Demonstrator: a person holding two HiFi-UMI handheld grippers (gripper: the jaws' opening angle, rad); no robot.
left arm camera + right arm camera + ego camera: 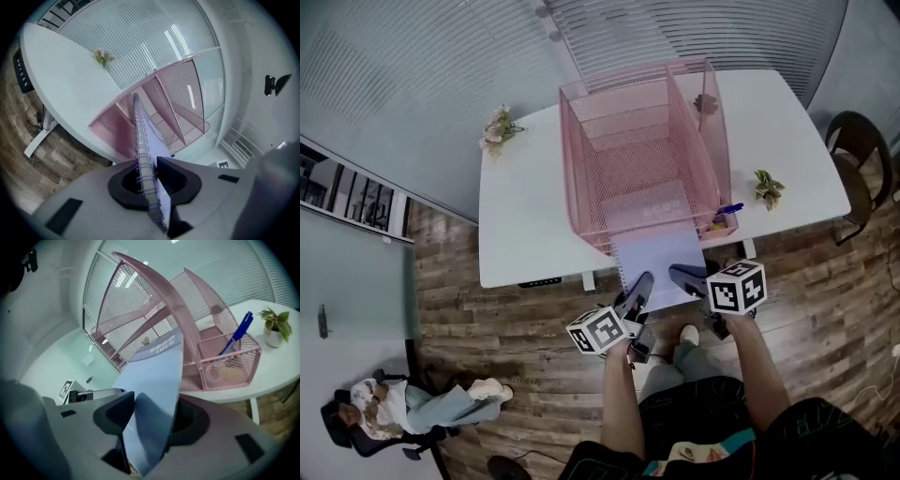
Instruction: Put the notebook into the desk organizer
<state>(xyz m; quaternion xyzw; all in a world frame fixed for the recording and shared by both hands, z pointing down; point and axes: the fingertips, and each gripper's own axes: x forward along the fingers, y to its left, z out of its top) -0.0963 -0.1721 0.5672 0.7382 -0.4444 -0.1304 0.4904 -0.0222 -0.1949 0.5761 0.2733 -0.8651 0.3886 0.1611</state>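
Observation:
A lavender spiral notebook (pixel 661 253) lies with its far end inside the wide compartment of the pink mesh desk organizer (pixel 581 169); its near end sticks out over the table's front edge. My left gripper (pixel 639 287) is at the notebook's near left corner. In the left gripper view my left gripper (pixel 149 180) is shut on the spiral binding of the notebook (pixel 140 136), which runs toward the organizer (pixel 180 89). My right gripper (pixel 686 277) stands at the near right edge. In the right gripper view my right gripper (pixel 152 418) has its jaws wide apart, with the notebook's cover (pixel 154 376) loose between them.
The white table (pixel 525 216) carries dried flowers (pixel 497 131) at the left and a small potted plant (pixel 767 187) at the right. A blue pen (pixel 236 336) stands in the organizer's small side compartment. A chair (pixel 855 141) is at the right; a person sits at the lower left (pixel 403 408).

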